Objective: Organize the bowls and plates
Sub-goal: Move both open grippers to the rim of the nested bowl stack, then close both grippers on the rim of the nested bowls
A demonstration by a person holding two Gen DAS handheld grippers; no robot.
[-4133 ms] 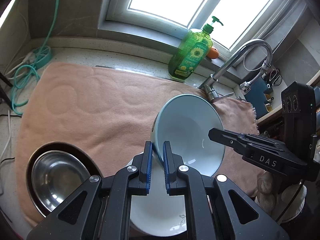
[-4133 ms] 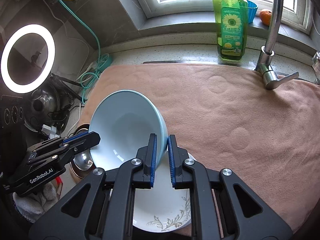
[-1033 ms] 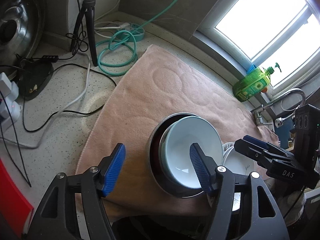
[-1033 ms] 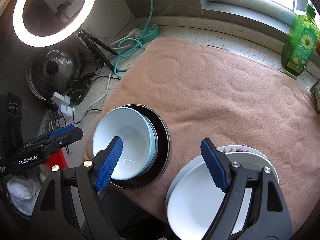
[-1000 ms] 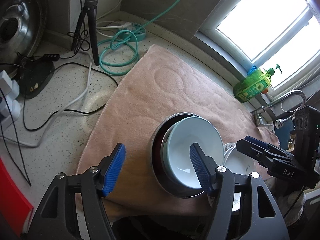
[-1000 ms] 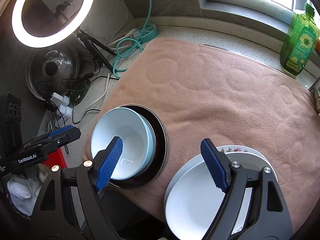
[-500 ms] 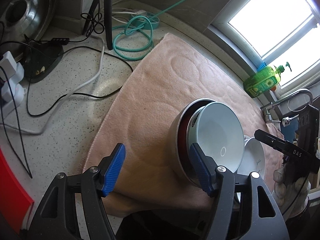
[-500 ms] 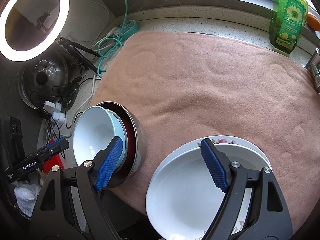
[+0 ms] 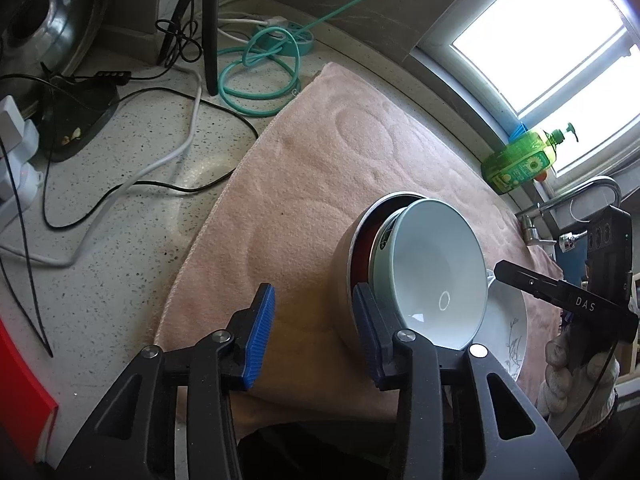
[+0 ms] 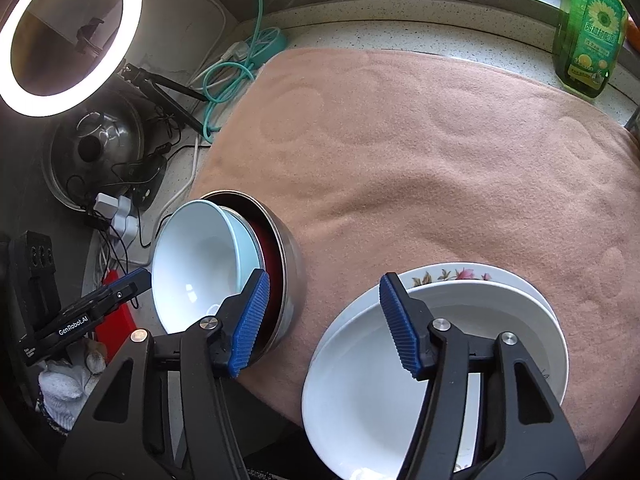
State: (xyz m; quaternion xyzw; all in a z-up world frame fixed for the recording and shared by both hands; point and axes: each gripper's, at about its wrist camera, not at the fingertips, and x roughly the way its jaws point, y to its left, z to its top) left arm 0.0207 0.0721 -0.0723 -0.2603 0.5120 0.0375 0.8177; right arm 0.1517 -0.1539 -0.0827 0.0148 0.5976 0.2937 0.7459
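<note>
Pink terry towel (image 10: 440, 152) covers the speckled counter. Since four seconds ago the glossy pale-blue bowl (image 9: 436, 276) has gone from both grips into the steel bowl (image 10: 288, 256), nested beside stacked white plates (image 10: 472, 312). Left tongs (image 9: 312, 332) and right tongs (image 10: 324, 316) have just been narrowing, holding nothing.

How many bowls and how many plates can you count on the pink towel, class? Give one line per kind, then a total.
Bowls: 2 – a light blue bowl nested in a steel bowl; a dark red layer between them may be a third dish, but I cannot tell.
Plates: 2 – a plain white plate on a floral-rimmed plate.
Total: 4
</note>
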